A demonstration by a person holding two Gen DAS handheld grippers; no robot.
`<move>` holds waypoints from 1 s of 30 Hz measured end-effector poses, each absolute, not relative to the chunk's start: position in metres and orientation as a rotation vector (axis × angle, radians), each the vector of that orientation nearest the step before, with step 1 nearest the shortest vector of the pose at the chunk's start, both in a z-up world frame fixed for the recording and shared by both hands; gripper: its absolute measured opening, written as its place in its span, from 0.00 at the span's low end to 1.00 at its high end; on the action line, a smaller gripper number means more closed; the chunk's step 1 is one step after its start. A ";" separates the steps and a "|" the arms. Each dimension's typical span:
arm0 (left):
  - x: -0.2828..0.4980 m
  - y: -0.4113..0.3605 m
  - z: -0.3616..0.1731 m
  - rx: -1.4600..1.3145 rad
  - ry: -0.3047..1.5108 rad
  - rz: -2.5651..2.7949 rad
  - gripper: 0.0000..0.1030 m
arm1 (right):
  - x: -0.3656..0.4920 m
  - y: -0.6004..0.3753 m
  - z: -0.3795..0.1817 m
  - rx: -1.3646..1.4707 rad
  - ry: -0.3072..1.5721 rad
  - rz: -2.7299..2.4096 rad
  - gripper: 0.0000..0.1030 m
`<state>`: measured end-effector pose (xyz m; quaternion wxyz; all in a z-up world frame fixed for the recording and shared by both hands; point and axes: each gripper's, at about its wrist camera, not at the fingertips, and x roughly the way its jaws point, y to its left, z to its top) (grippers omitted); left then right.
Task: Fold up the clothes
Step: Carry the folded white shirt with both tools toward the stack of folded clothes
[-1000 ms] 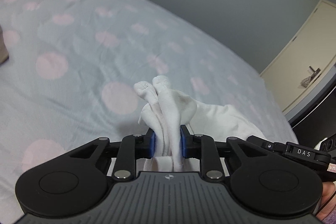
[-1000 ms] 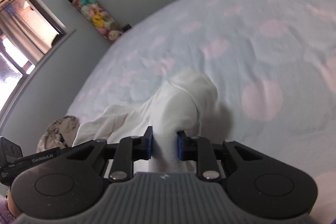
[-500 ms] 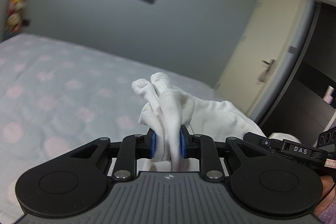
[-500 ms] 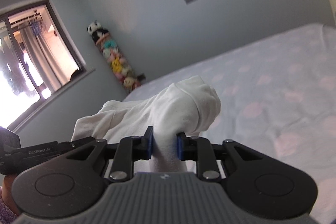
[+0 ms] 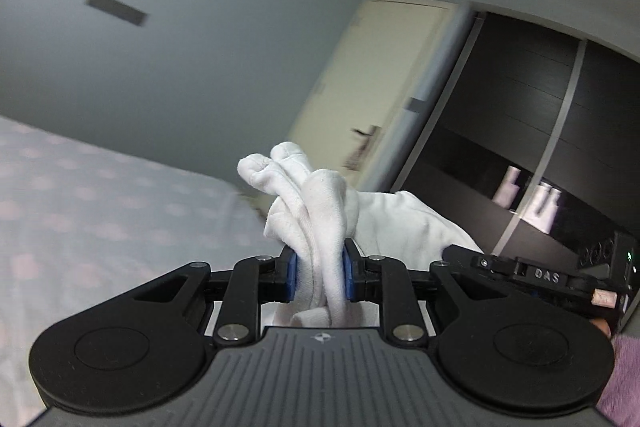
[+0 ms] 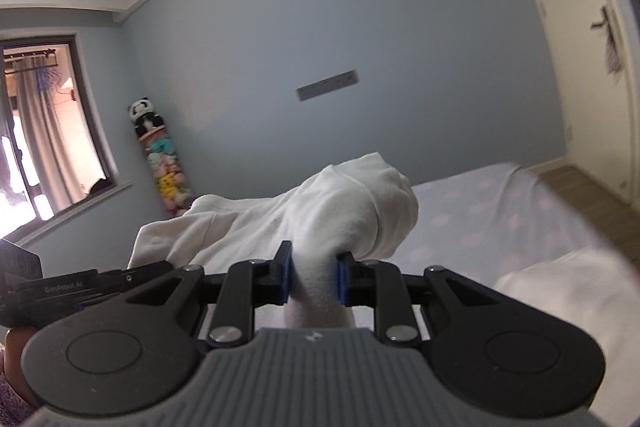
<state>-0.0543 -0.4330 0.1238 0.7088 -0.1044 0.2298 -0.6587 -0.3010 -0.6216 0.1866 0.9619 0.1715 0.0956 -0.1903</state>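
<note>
A white garment [image 5: 320, 219] is held up in the air between both grippers. My left gripper [image 5: 319, 275] is shut on a bunched, rolled part of it, its blue pads pressing the cloth from both sides. My right gripper [image 6: 313, 277] is shut on another bunched part of the same white garment [image 6: 340, 211], which stretches away to the left toward the other tool. The lower part of the garment hangs out of sight below the grippers. The bed [image 5: 100, 227] with its pale blue, pink-dotted sheet lies well below.
A grey-blue wall, a cream door [image 5: 380, 87] and a dark wardrobe [image 5: 540, 147] stand beyond the bed's end. In the right wrist view there is a window [image 6: 44, 139] at left, a hanging column of soft toys [image 6: 160, 155], and a blurred white cloth [image 6: 568, 291] at lower right.
Both grippers have risen high above the bed with the white garment still clamped, and tilted up from looking at the sheet to looking across the room at the walls and door.
</note>
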 end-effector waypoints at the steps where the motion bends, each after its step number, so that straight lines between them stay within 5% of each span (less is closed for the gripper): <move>1: -0.065 -0.445 0.127 -0.218 0.505 -1.489 0.18 | -0.316 -0.629 0.195 0.332 0.200 -0.401 0.23; 12: -0.154 -0.565 0.107 -0.068 0.622 -1.672 0.17 | -0.415 -0.729 0.229 0.297 0.352 -0.587 0.24; 30: -0.071 -0.672 -0.016 0.076 0.985 -1.543 0.21 | -0.353 -0.860 0.087 0.578 0.612 -0.500 0.29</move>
